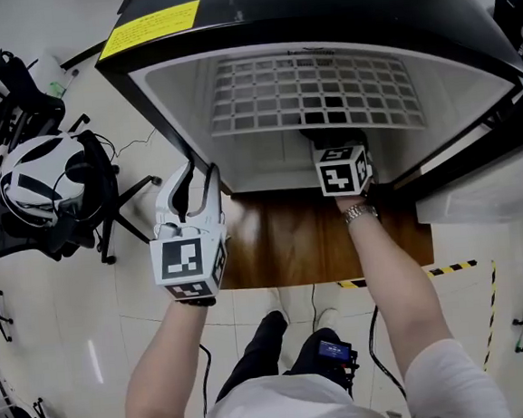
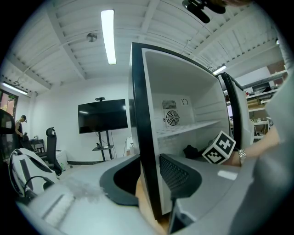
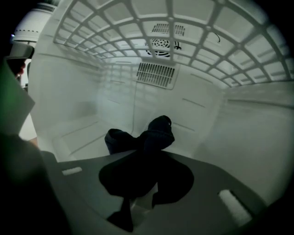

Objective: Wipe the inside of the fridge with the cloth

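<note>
A small black fridge [image 1: 317, 7] stands open, white inside, with a wire shelf [image 1: 315, 90] across it. My right gripper [image 1: 330, 143] reaches in under that shelf and is shut on a dark cloth [image 3: 154, 133], which bunches out past the jaws onto the fridge's white floor [image 3: 82, 133]. From the left gripper view, the cloth [image 2: 192, 151] shows just ahead of the right gripper's marker cube [image 2: 220, 148]. My left gripper [image 1: 200, 177] sits at the fridge's left front edge, its jaws closed on the side wall [image 2: 140, 114], one outside and one inside.
The fridge door [image 1: 488, 193] hangs open at the right. A wooden board [image 1: 309, 236] lies under the fridge front, with striped tape [image 1: 449, 269] beside it. An office chair with a white headset [image 1: 41, 182] stands at the left. A vent [image 3: 156, 73] marks the back wall.
</note>
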`<state>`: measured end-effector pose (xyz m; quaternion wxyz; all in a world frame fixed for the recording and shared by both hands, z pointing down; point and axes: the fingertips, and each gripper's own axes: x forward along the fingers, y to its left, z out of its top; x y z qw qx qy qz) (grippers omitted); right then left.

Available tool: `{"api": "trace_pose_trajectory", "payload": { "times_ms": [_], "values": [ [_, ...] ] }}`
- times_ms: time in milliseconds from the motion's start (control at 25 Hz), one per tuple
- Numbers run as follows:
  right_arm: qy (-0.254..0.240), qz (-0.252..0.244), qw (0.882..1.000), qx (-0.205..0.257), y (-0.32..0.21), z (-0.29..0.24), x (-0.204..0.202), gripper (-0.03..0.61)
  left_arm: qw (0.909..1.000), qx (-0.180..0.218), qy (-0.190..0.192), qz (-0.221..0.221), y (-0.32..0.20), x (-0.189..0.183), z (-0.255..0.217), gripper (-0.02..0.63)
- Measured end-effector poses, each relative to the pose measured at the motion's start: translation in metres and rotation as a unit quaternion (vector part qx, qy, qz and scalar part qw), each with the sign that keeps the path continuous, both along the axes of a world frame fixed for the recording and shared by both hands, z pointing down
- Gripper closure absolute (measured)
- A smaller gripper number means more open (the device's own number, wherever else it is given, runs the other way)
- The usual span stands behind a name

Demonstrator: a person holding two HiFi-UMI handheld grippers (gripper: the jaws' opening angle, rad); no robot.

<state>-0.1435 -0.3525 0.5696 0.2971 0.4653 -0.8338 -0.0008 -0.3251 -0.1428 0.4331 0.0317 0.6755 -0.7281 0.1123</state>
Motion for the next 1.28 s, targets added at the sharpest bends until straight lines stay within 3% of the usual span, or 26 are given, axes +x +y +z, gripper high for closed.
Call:
{"api": "trace_pose_trajectory", "payload": {
  "times_ms": [360, 760, 1000, 1280],
  "values": [
    [-0.004, 0.054, 0.999, 0.001, -0.011, -0.002, 0.045, 0.5, 1.0, -0.002, -0.003, -0.005, 0.001, -0.002, 0.002, 0.489],
    [-0.013, 0.078, 0.997, -0.001, -0.013, -0.004, 0.06, 0.5, 0.9999, -0.007, -0.005, -0.009, 0.001, -0.001, 0.003, 0.489],
    [-0.045, 0.044, 0.997, 0.035, 0.002, -0.028, 0.04, 0.5, 1.0, -0.003, -0.001, -0.009, 0.0, 0.0, 0.001, 0.489],
    [-0.097, -0.027, 0.994, 0.037, 0.051, -0.049, -0.025, 0.5, 1.0, -0.003, -0.002, -0.009, -0.001, 0.0, 0.001, 0.489]
  ]
}}
